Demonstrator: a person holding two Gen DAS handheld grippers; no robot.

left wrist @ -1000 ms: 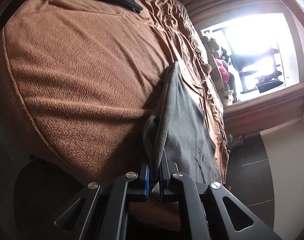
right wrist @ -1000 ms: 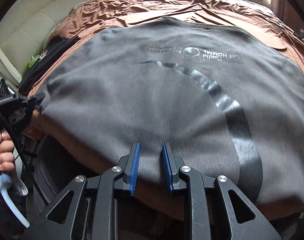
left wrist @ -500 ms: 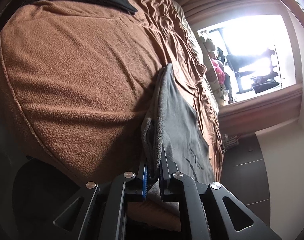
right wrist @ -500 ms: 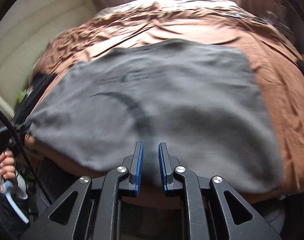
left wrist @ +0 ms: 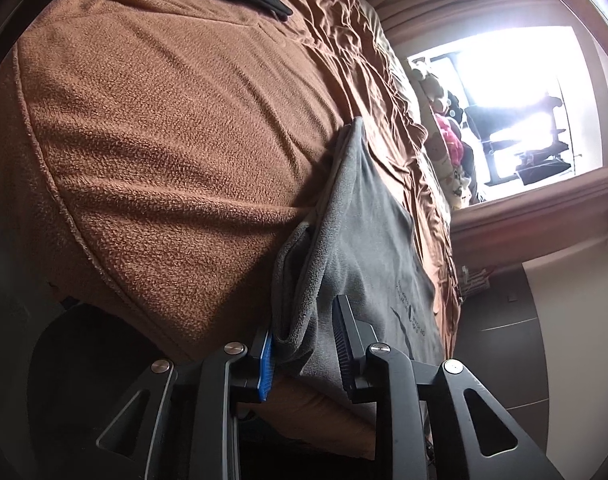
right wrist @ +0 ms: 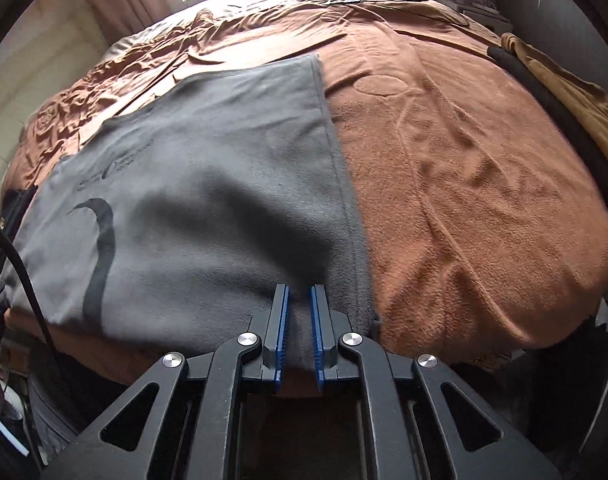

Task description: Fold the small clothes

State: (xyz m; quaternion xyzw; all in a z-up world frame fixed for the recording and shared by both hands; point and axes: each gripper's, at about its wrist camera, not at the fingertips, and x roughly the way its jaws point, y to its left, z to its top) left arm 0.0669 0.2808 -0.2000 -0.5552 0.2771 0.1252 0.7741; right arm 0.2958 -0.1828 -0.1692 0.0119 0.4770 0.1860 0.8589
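At the near edge of the bed [right wrist: 484,200], a grey garment [right wrist: 208,208] lies flat on the brown fleece blanket, already doubled over, since the left wrist view shows two layers stacked at its near left corner. The left gripper [left wrist: 304,344] has its jaws spread, with that layered corner sitting loosely between them, not pinched. The right gripper [right wrist: 298,332] stands over the near hem close to the garment's near right corner, its jaws a narrow gap apart with cloth showing between them; whether they press the cloth I cannot tell. My reading is that one fold has been laid down and the hands are at the release or re-grip stage. The next move likely calls for both grippers to take firm hold of the near corners and carry them toward the far edge, keeping the layers aligned. The garment's longer side appears to run from the near edge toward the head of the bed, its printed logo on the left half.
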